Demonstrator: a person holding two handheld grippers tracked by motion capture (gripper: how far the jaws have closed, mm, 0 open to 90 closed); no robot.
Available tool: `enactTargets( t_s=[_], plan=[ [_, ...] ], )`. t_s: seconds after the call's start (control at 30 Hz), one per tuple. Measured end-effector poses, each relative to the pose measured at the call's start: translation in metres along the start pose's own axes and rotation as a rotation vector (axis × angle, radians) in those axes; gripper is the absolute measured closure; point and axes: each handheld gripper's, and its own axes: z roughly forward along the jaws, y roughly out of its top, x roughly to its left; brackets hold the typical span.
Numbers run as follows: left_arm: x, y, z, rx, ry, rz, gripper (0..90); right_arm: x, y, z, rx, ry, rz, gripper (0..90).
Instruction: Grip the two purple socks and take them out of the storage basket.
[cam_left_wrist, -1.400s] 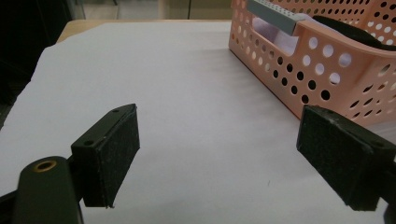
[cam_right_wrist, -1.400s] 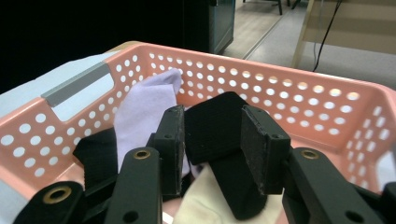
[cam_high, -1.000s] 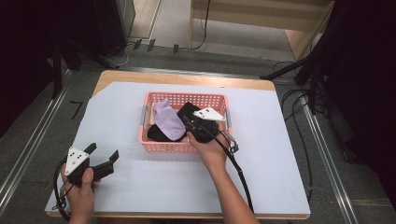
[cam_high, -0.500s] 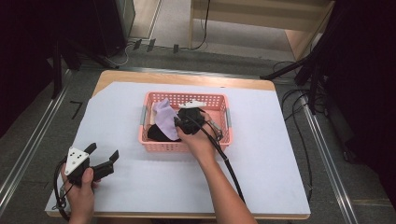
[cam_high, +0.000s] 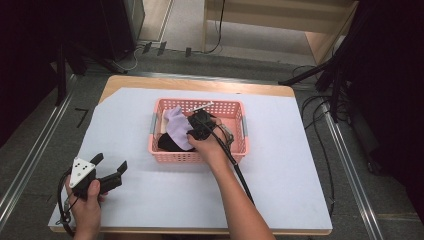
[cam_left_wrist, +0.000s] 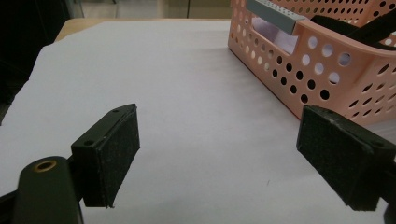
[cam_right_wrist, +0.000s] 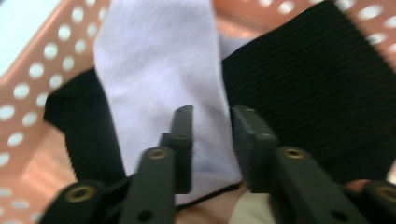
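A pink perforated basket (cam_high: 245, 131) stands mid-table and holds a lilac sock (cam_high: 176, 127) lying over black socks (cam_high: 166, 143). My right gripper (cam_high: 193, 131) reaches down into the basket. In the right gripper view its jaws (cam_right_wrist: 212, 112) have just been closing and stand narrow over the right edge of the lilac sock (cam_right_wrist: 154, 60). Lilac fabric shows in the gap and the pads do not visibly press on it. A ribbed black sock (cam_right_wrist: 308, 84) lies to the right. My left gripper (cam_high: 111, 161) rests near the front left, open and empty (cam_left_wrist: 219, 135).
White paper (cam_high: 280, 165) covers the wooden table. The basket's near corner (cam_left_wrist: 327, 70) rises close to the left gripper's right jaw. A cream piece of cloth (cam_right_wrist: 247, 210) lies under the right jaws. Cables trail on the floor at the right.
My right gripper has moved left across the basket from the black socks to the lilac sock, and its jaws have narrowed. The left hand has stayed put.
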Motion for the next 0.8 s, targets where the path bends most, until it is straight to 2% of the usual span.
enactTargets(
  t_s=[0.07,0.1,0.13,0.17,0.2,0.23,0.27,0.3,0.33,0.37,0.43,0.47,0.5,0.6,0.8],
  plan=[
    [0.0,0.0,0.0,-0.001,0.0,0.0,14.3,0.001,-0.001,0.0,0.0,0.033,-0.026,84.7],
    [0.0,0.0,0.0,0.0,-0.001,0.0,14.3,0.001,-0.001,0.0,0.0,0.033,-0.026,84.7],
    [0.0,0.0,0.0,0.0,0.0,0.0,14.3,0.003,-0.003,-0.002,-0.03,0.049,-0.049,89.5],
    [0.0,0.0,0.0,0.0,-0.001,0.0,14.3,0.003,-0.003,-0.002,-0.03,0.049,-0.049,89.5],
    [0.0,0.0,0.0,0.0,-0.001,0.0,14.3,0.003,-0.005,-0.004,-0.063,0.054,-0.06,90.0],
    [0.0,0.0,0.0,0.0,-0.001,-0.001,14.3,0.003,-0.008,-0.009,-0.137,0.075,-0.065,90.0],
    [0.0,0.0,0.0,0.0,-0.002,0.0,14.3,0.002,-0.01,-0.012,-0.175,0.081,-0.078,90.0],
    [0.0,0.0,0.0,0.0,-0.002,-0.003,14.3,0.002,-0.012,-0.014,-0.202,0.086,-0.079,90.0],
    [0.0,0.0,0.0,0.001,-0.002,-0.003,14.3,0.002,-0.012,-0.014,-0.202,0.086,-0.079,90.0],
    [0.0,0.0,0.0,0.001,-0.002,-0.003,14.3,0.001,-0.015,-0.018,-0.257,0.094,-0.078,90.0],
    [0.0,0.0,0.0,-0.001,-0.004,-0.003,14.3,-0.002,-0.017,-0.024,-0.315,0.115,-0.06,90.0],
    [0.0,0.0,0.0,0.0,-0.002,-0.003,14.3,-0.002,-0.017,-0.024,-0.315,0.115,-0.06,90.0],
    [0.0,0.0,0.0,0.0,-0.002,-0.003,14.3,-0.005,-0.019,-0.03,-0.377,0.132,-0.035,90.0],
    [0.0,0.0,0.0,0.0,-0.003,-0.003,14.3,-0.009,-0.021,-0.033,-0.408,0.136,-0.008,90.0],
    [0.0,0.0,0.0,0.002,-0.003,0.003,14.3,-0.007,-0.02,-0.028,-0.364,0.147,-0.021,90.0]
  ],
)
